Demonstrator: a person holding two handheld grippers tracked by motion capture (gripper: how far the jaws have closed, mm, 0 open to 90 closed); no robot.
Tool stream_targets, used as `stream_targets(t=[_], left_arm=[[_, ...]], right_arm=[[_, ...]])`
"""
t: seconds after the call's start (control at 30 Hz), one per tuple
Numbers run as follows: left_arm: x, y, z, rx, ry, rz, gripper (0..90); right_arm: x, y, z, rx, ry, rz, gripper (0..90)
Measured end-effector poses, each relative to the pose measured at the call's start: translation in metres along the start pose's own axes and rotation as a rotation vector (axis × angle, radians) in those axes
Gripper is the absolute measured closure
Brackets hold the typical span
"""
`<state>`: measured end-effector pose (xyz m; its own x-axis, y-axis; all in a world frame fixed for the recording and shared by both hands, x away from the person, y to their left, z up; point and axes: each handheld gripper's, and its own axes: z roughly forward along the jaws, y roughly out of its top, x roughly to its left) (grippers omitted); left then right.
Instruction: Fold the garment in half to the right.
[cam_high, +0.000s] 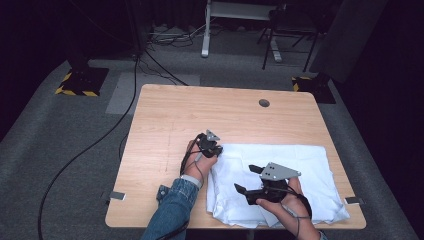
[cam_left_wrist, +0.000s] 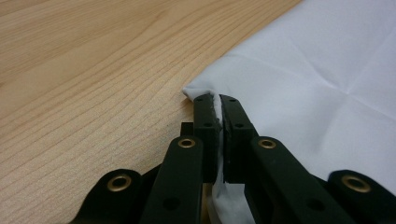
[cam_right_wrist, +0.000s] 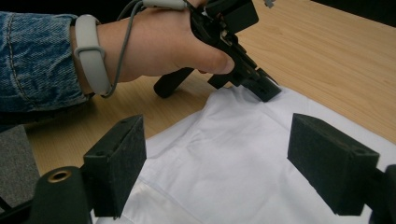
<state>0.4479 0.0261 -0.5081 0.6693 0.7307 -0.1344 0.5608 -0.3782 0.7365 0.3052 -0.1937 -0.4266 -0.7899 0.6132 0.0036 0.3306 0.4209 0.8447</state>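
Already the left hand-held gripper (cam_left_wrist: 219, 105) is clamped shut on the far-left corner of the white cloth (cam_high: 280, 175), which lies folded on the near right part of the table (cam_high: 200, 110), its long axis running left to right. Over the cloth's near-left portion hangs the right hand-held gripper (cam_high: 247, 178), jaws wide apart and empty, pointing toward the pinned corner. Probably the near-left edge just below it is its target.

No readable text, label, brand or number appears anywhere.
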Motion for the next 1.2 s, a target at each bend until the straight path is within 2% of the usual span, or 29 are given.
stream_targets(t=[0.33, 1.2], left_arm=[[0.001, 0.000, 0.000, -0.001, -0.010, -0.013, 86.3], [0.002, 0.000, 0.000, 0.000, -0.011, -0.005, 86.3]], right_arm=[[0.012, -0.001, 0.013, 0.014, 0.025, -0.019, 19.2], [0.036, -0.017, 0.045, 0.051, 0.085, -0.013, 18.5]])
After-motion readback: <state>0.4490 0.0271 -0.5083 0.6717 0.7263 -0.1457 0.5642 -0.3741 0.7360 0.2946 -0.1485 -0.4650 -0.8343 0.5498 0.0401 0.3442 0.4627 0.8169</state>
